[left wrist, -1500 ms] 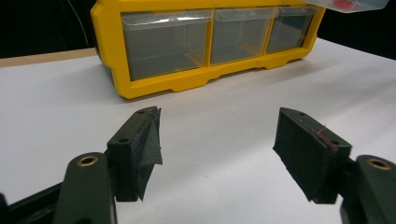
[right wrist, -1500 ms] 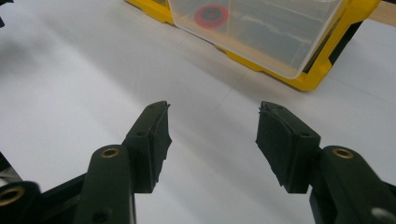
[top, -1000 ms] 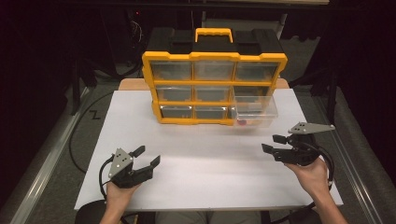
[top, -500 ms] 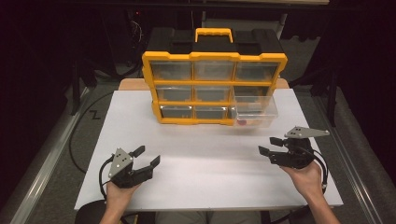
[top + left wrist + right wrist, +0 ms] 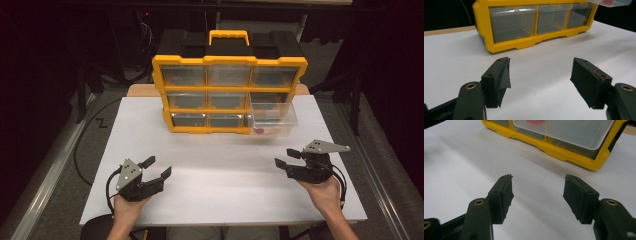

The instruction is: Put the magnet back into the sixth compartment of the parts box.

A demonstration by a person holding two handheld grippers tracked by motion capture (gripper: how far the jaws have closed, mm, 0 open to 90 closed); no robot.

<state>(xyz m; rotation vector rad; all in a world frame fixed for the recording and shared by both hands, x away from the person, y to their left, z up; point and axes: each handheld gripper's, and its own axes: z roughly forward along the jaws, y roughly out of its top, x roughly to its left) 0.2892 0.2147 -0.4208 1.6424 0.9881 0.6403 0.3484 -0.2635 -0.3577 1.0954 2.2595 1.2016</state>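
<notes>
Both your grippers, left (image 5: pixel 156 170) and right (image 5: pixel 285 159), gape wide and empty over the near table (image 5: pixel 225 195); the drawer (image 5: pixel 272 119) juts from the organizer's (image 5: pixel 230 95) lower right; likely light, slick plastic; pinch its front lip.

I see my two black grippers: the left gripper (image 5: pixel 157 167) and right gripper (image 5: pixel 285 157), brass-riveted jaws, grey three-cornered plates, trailing black cables.

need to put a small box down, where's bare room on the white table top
The widest free patch of the white table top lies between the left tongs and the right tongs, in front of the yellow organizer. Strips on both sides of the organizer are bare too. It is crowded under the pulled-out clear drawer at the organizer's lower right.
</notes>
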